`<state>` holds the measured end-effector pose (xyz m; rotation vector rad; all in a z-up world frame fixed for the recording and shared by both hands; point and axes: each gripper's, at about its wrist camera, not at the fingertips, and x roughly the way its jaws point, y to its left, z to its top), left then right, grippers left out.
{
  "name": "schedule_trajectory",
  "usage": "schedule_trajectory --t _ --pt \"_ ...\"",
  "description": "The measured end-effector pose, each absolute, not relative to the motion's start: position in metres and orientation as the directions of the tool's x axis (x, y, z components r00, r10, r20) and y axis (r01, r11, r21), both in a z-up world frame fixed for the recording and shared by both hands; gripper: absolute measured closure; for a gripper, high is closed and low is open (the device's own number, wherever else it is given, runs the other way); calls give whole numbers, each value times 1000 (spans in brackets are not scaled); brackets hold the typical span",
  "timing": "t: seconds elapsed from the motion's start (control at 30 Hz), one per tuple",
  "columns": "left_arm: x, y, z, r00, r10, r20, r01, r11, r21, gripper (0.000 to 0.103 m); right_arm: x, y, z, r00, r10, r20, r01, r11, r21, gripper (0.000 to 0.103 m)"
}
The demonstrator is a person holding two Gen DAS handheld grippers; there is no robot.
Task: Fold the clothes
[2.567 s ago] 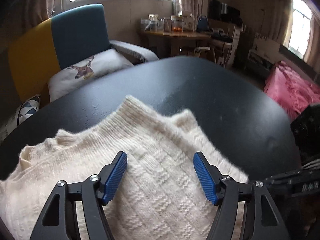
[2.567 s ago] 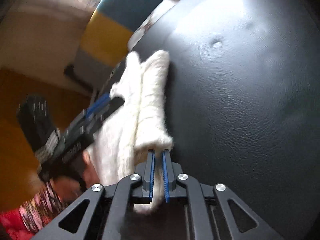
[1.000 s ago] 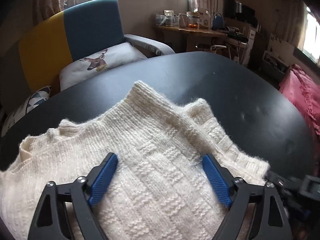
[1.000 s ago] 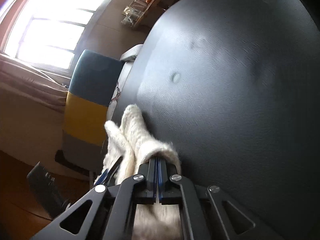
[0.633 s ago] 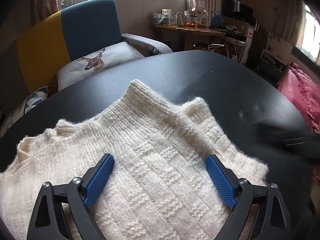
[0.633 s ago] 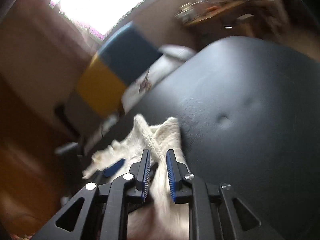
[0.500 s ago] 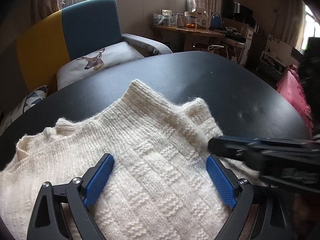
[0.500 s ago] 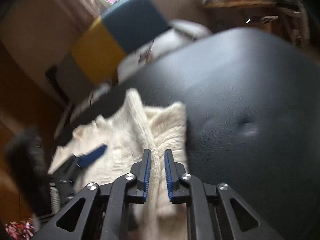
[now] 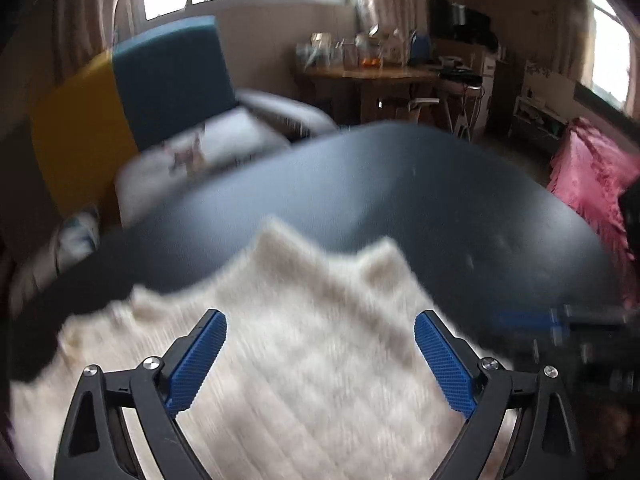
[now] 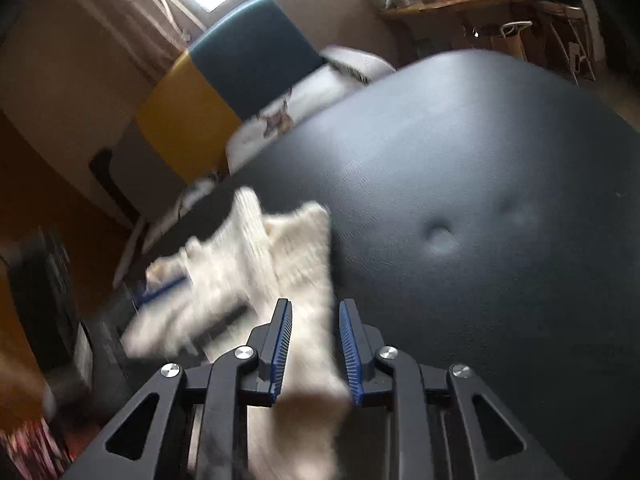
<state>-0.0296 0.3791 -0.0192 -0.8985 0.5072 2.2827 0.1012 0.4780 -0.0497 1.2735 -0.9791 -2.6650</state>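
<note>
A cream knitted sweater (image 9: pixel 304 344) lies on a dark, round, padded surface (image 9: pixel 420 200). The sweater is thick and fuzzy, and it has a pattern of little knitted squares. It looks folded, with one layer on top of another. Two soft points of it stick up at the far edge, one in the middle and one more to the right. It fills the near part of the surface, and the far part is bare. The pictures are blurry, so the small stitches are hard to see.

The left claw (image 9: pixel 320 356) is wide open, its two blue pads far apart. It hangs over the middle of the sweater and grips nothing; whether it touches the knit cannot be told.

The right claw (image 10: pixel 314 346) is at the right edge of the sweater. Its jaws have just been opening, and now there is a small gap between the blue pads. A strip of the sweater (image 10: pixel 308 320) is between the pads, but they do not squeeze it. From this side the sweater reaches away to the left, and the left claw's blue pad (image 10: pixel 162 286) shows over it.

Behind the surface is a blue and yellow armchair (image 9: pixel 160 92) with a white cushion (image 9: pixel 208 148) that has a deer on it. A pink cloth (image 9: pixel 592 176) is off to the right.
</note>
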Motion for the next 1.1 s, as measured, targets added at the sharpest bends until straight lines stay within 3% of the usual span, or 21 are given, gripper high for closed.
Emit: schedule_trajectory --t 0.13,0.3,0.47,0.63,0.73,0.83,0.97,1.1 --pt "-50 402 -37 -548 360 -755 -688 -707 163 7 104 486 -66 -651 -408 -640 -212 -712 670 78" --pt "-73 405 -59 -458 350 -817 -674 -736 63 6 99 484 -84 -629 -499 -597 -193 -643 741 78" --pt "-85 406 -62 -445 333 -831 -640 -768 35 1 88 463 -81 -597 -461 -657 -152 -739 656 93" --pt "-84 408 -65 -457 328 -827 -628 -777 39 0 103 455 -74 -574 -428 -698 -134 -792 595 96" --pt "-86 408 -65 -457 330 -826 -628 -777 37 0 105 457 -83 -595 -440 -673 -159 -756 635 96" --pt "-86 405 -60 -431 352 -831 -643 -766 9 0 105 461 -90 -623 -455 -636 -179 -708 683 95" --pt "-84 383 -30 -403 413 -817 -629 -773 -81 1 113 470 -80 -657 -431 -618 -207 -686 698 79" --pt "-76 345 4 -478 449 -755 -582 -806 -110 1 127 476 -45 -759 -326 -564 -178 -728 662 78"
